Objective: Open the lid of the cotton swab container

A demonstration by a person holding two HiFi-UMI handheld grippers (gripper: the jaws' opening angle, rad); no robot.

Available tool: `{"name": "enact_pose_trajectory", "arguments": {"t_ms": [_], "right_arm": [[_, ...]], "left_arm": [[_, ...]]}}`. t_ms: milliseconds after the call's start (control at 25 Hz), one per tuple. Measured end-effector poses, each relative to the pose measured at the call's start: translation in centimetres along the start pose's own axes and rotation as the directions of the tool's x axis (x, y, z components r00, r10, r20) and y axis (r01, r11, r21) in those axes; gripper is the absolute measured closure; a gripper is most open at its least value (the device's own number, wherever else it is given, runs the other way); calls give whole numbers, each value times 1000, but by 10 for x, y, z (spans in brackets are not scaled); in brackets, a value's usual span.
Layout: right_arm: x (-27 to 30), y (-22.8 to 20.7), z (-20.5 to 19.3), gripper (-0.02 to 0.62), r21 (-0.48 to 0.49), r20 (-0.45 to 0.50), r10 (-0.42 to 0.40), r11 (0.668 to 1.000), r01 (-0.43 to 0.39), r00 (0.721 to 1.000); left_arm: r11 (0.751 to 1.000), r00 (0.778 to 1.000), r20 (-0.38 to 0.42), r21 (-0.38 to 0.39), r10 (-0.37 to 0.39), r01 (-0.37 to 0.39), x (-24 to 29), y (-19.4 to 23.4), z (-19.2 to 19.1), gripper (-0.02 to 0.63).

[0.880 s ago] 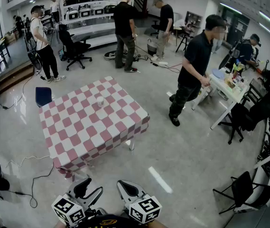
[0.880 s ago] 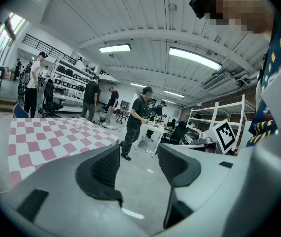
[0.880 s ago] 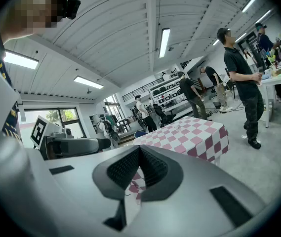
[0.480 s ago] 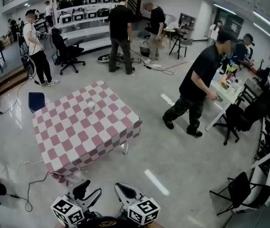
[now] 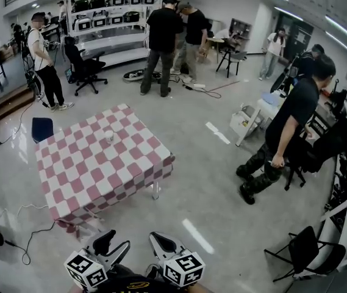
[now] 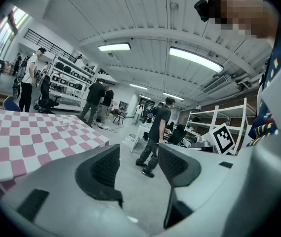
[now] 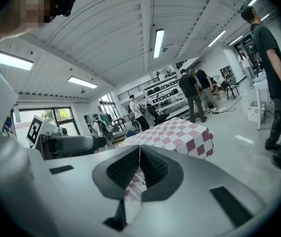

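the walking person in black (image 5: 292,118) has been carried from near the right side of the checkered table (image 5: 94,163) to well right of it; beyond the table, two standing people (image 5: 164,32) are drawn together.

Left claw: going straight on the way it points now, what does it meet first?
Nothing close. Left claw, open, aims over grey floor toward a person in a black shirt; depth unclear. Pink-and-white checkered table lies off to its left.

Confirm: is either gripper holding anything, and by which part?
Nothing held: left gripper open and empty, right gripper shut on nothing. The container sits far off on the checkered table.
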State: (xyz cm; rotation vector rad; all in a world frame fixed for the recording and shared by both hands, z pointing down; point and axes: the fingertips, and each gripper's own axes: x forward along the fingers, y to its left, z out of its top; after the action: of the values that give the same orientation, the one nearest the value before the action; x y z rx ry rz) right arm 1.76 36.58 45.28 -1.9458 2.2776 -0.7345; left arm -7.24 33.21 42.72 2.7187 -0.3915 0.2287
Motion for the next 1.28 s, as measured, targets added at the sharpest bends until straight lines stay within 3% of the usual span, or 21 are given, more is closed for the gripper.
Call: {"name": "enact_pose_trajectory", "arguments": {"t_ms": [440, 800, 880, 1040, 1280], "right_arm": [[7, -32, -6, 584, 42, -34, -1, 999, 2, 999], [17, -55, 6, 584, 48, -19, -33, 998, 34, 999], [22, -60, 9, 584, 58, -23, -35, 998, 36, 999], [36, -71, 15, 584, 69, -29, -50, 996, 52, 998], [66, -88, 25, 584, 89, -43, -75, 993, 78, 996]], "left_arm": [[999, 999, -19, -31, 34, -34, 24, 7, -6, 357], [999, 999, 0, -4, 32, -32, 47, 17, 9, 357], [999, 998, 30, -9, 51, -51, 48, 25, 18, 404], [997, 994, 80, -44, 69, -66, 56, 45, 36, 574], [997, 996, 64, -48, 57, -54, 78, 74, 49, 598]]}}
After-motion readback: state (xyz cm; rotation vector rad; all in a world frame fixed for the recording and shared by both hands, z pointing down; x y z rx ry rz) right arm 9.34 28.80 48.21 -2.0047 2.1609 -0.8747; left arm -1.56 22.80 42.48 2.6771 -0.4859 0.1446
